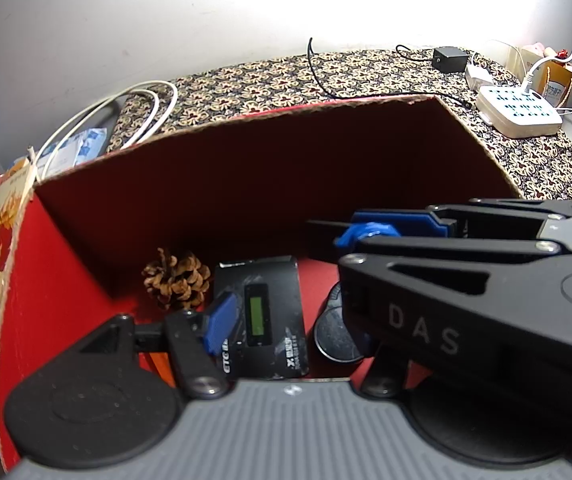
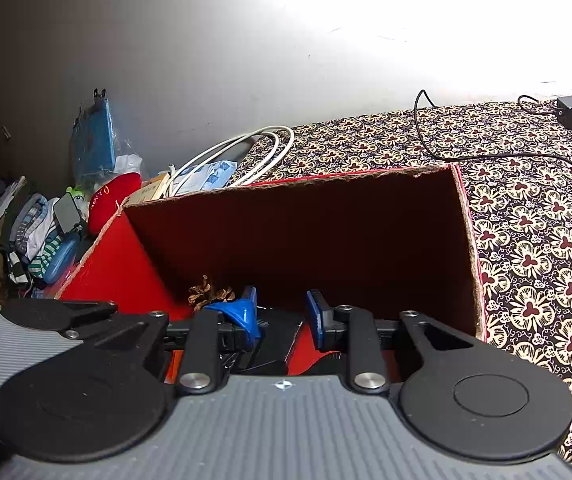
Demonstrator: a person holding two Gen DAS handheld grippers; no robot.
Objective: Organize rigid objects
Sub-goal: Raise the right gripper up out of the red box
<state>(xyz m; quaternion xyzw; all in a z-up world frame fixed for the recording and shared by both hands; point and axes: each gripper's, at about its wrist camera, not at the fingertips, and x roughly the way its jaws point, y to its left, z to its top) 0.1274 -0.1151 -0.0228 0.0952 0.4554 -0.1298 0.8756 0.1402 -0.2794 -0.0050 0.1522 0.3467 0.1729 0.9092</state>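
Left wrist view takes in a patterned tablecloth and, standing on it, an open red cardboard box, which fills most of the frame. Both tools reach over the box's near edge. The right gripper crosses in from the right, its black body covering part of the other tool. In its own camera its blue pads stand a little apart, with nothing pressed between them. The left gripper shows only one blue pad, which overlaps the left edge of a black device. Its other finger is hidden behind the right tool, so I cannot tell whether it grips anything.

On the box floor lies that black device with a green screen. A round dark disc lies just to its right. A pine cone sits in the far left corner, just beside the device.
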